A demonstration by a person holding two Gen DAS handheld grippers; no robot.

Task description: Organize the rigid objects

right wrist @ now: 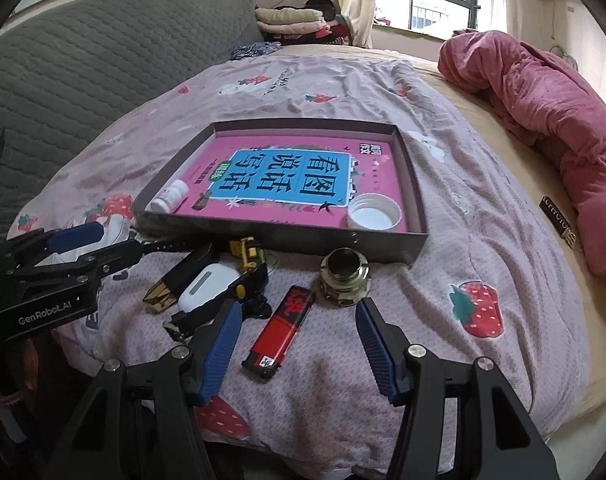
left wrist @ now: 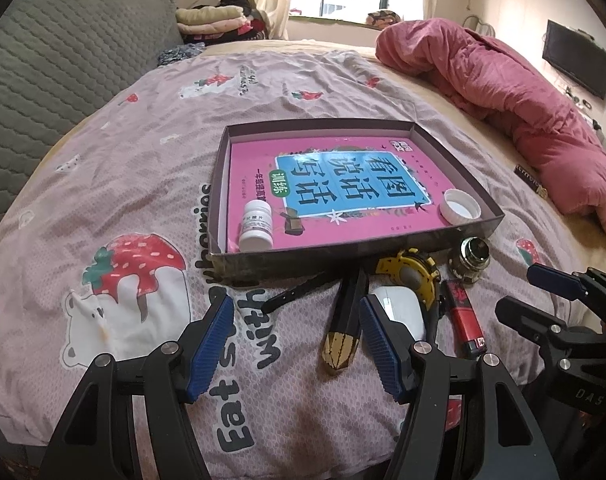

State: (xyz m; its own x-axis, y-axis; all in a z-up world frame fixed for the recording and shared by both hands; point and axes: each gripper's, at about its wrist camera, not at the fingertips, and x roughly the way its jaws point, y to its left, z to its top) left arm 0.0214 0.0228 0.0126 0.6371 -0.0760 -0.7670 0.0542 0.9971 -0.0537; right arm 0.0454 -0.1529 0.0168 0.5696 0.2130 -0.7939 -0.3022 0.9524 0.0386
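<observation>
Our right tool (right wrist: 299,354) hangs with its jaws wide apart and nothing between the pads, pointed down at the red lighter (right wrist: 279,332) lying on the bed just ahead of it. Our left tool (left wrist: 297,346) is likewise wide open and holds nothing; ahead of it lie a black-and-gold strip (left wrist: 345,328) and a white case (left wrist: 399,308).

We judge that we are between placements, choosing the next loose piece. The lighter sits squarely before the right tool's gap, so it looks the likeliest pick: we would need to lower over it, close across its narrow sides, then lift it over the near wall of the box.

Just past the lighter stand a brass fitting (right wrist: 345,280) and a yellow-and-black watch (right wrist: 251,258), crowded with the case, so a clean approach matters.

Beyond them the shallow box (right wrist: 283,238) rests on the strawberry-print bedspread (right wrist: 483,240). It already holds a pink book (right wrist: 303,176), a small white bottle (right wrist: 169,198) lying in its near left corner and a white cap (right wrist: 373,212) near right.
</observation>
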